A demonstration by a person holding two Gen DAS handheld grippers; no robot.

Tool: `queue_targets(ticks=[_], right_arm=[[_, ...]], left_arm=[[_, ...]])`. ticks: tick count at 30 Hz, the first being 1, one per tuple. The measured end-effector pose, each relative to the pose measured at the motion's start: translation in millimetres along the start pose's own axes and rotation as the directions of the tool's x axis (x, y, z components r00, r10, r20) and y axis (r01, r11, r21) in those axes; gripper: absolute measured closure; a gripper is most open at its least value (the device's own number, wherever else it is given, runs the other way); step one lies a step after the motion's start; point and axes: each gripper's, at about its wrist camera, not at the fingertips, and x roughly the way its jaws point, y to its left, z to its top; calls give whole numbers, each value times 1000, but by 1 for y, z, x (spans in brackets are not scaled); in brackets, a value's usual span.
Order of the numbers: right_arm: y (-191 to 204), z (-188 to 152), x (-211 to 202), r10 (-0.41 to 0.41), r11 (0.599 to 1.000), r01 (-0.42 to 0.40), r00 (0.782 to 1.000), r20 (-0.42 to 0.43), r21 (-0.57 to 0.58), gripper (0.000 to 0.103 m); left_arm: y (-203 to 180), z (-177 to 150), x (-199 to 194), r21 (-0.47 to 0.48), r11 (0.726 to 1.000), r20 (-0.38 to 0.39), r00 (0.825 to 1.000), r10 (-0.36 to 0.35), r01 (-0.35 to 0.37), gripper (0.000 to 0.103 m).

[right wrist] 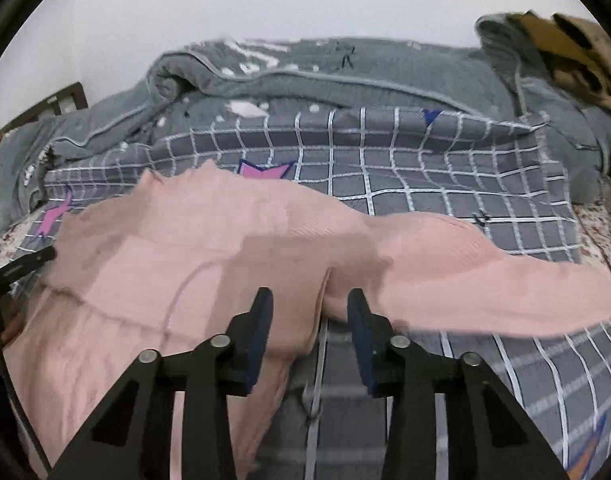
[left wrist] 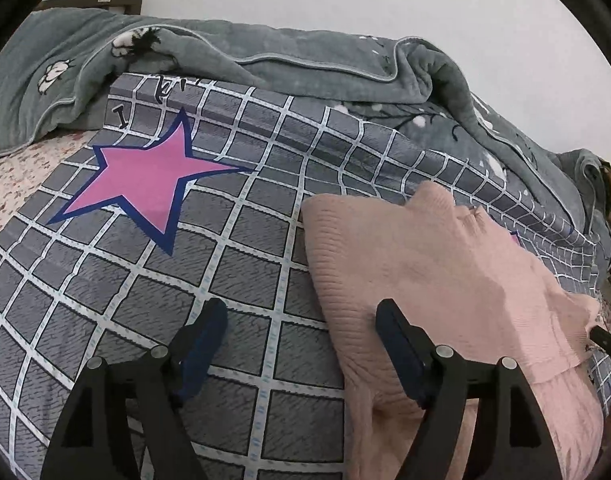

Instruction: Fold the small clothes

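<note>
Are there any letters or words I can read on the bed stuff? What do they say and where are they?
"I" - a black letter on the grey checked sheet, above the pink star.
More black lettering beside it, on the fold of the sheet: bent by the crease, too distorted to read.
Small pale tag on the dark wooden headboard: too small to read.
Pink knitted garment: no writing visible.
</note>
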Motion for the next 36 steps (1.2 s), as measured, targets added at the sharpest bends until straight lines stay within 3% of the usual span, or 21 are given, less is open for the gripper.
queue_targets(ticks=[4, 5, 7, 9, 11, 14, 17, 19, 22, 24, 30, 36], right_arm=[[-3, 8, 35, 38, 999, -38, 995, -97, 1, 77], [-1, 8, 36, 56, 998, -58, 995, -88, -13, 94], [6, 13, 25, 73, 995, -75, 997, -24, -73, 99], [7, 25, 1, 94, 989, -79, 989, 118, -121, 99], [2, 40, -6, 118, 989, -102, 980, 160, -105, 99], [-2, 48, 16, 93, 992, -82, 989, 118, -96, 99], [2, 37, 62, 36, 992, -38, 999, -25, -121, 99], [4, 33, 73, -5, 991, -6, 997, -81, -136, 98], [-1, 28, 50, -13, 992, 10, 1000, -22, -127, 85], [-10, 21, 28, -28, 993, 31, 999, 29, -116, 58], [-67, -11, -33, -143, 989, 145, 986, 90, -20, 55], [-138, -49, -76, -266, 956, 255, 962, 68, 143, 54]], left_arm=[[0, 0, 0, 2, 1000, 2, 1000, -11, 11, 27], [1, 0, 0, -1, 1000, 4, 1000, -18, 18, 27], [3, 0, -1, -11, 1000, 10, 1000, -27, 27, 27], [5, 1, -2, -25, 999, 19, 999, -35, 36, 27], [6, 1, -2, -32, 999, 23, 999, -36, 37, 27], [6, 1, -4, -30, 999, 32, 999, -34, 35, 27], [6, 1, -3, -29, 999, 27, 999, -36, 37, 27], [6, 1, -2, -29, 999, 25, 999, -36, 36, 27], [6, 1, -2, -29, 999, 23, 999, -34, 35, 27], [6, 2, 0, -30, 999, 17, 999, -32, 33, 27], [1, 2, 6, -9, 1000, -14, 1000, 9, -9, 27], [-3, 1, 7, 12, 999, -18, 999, 36, -36, 26]])
